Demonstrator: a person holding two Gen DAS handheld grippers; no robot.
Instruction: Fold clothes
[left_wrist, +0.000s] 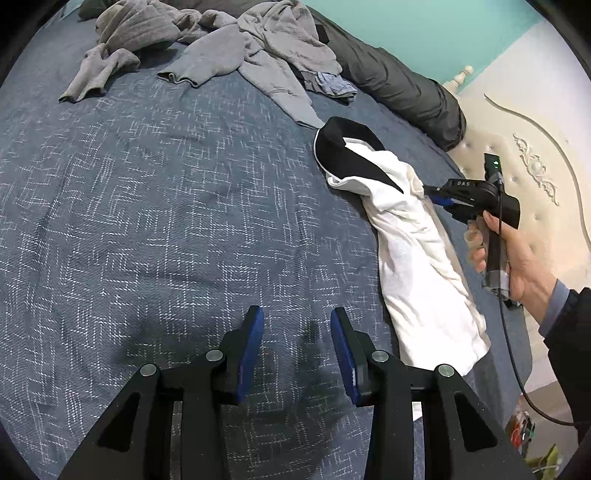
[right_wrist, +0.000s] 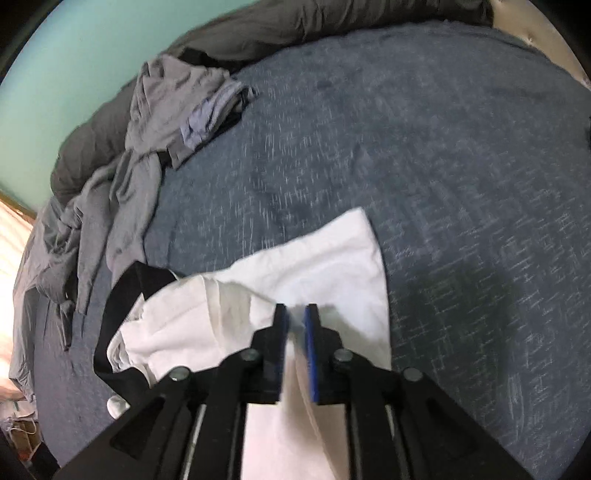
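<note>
A white garment (left_wrist: 417, 251) with a black collar part (left_wrist: 343, 147) lies folded long on the blue patterned bedspread (left_wrist: 147, 203), at the right. A hand (left_wrist: 524, 266) holds my right gripper (left_wrist: 428, 194), whose tips meet the garment's right edge. In the right wrist view the right gripper (right_wrist: 296, 308) hangs over the white garment (right_wrist: 325, 251) with its jaws a little apart. White cloth shows in the gap, and the pads do not press on it. My left gripper (left_wrist: 296, 310) stands open above bare bedspread, left of the garment, with nothing between its fingers.
A pile of crumpled grey clothes (left_wrist: 240, 44) lies at the far side of the bed, also in the right wrist view as grey clothes (right_wrist: 147, 110). A dark grey duvet (left_wrist: 399, 85) runs along the teal wall. A cream headboard (left_wrist: 524, 155) stands at the right.
</note>
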